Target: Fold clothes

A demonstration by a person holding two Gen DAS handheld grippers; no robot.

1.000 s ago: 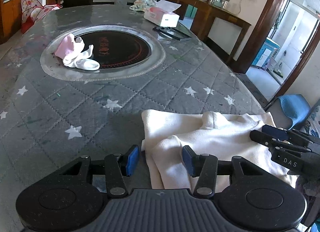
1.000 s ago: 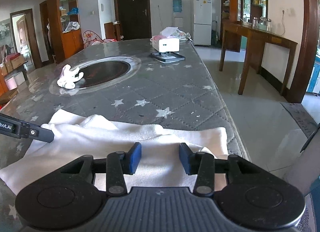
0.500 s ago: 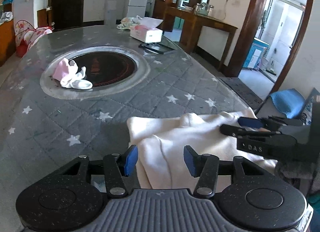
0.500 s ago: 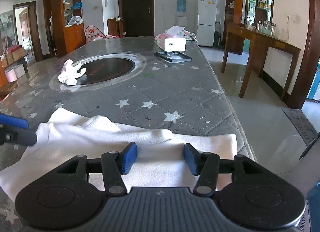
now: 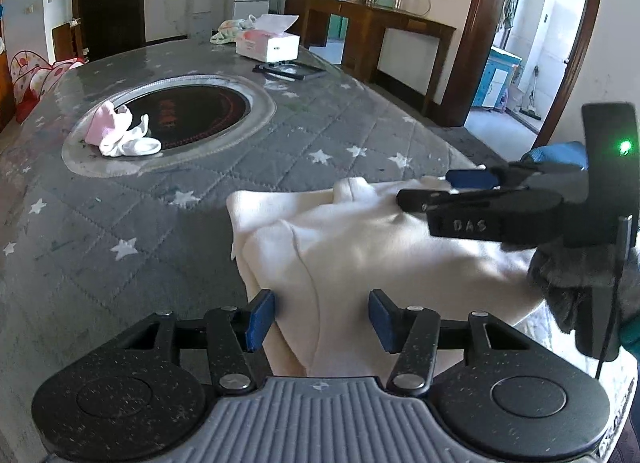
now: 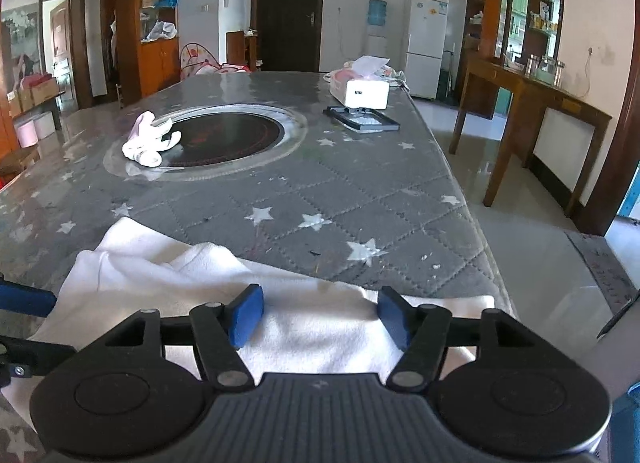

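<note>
Just one white garment (image 5: 360,247), two socks (image 5: 124,137).

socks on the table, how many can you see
2, though more may be bunched underneath: a pink sock and a white sock lie tangled together on the left rim of the round cooktop, far from the cream garment.

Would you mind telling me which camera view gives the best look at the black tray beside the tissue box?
The right wrist view: the black tray lies open to the camera, its rectangular frame and pale inside clear, in front of the tissue box. In the left wrist view it is foreshortened into a thin dark strip.
</note>
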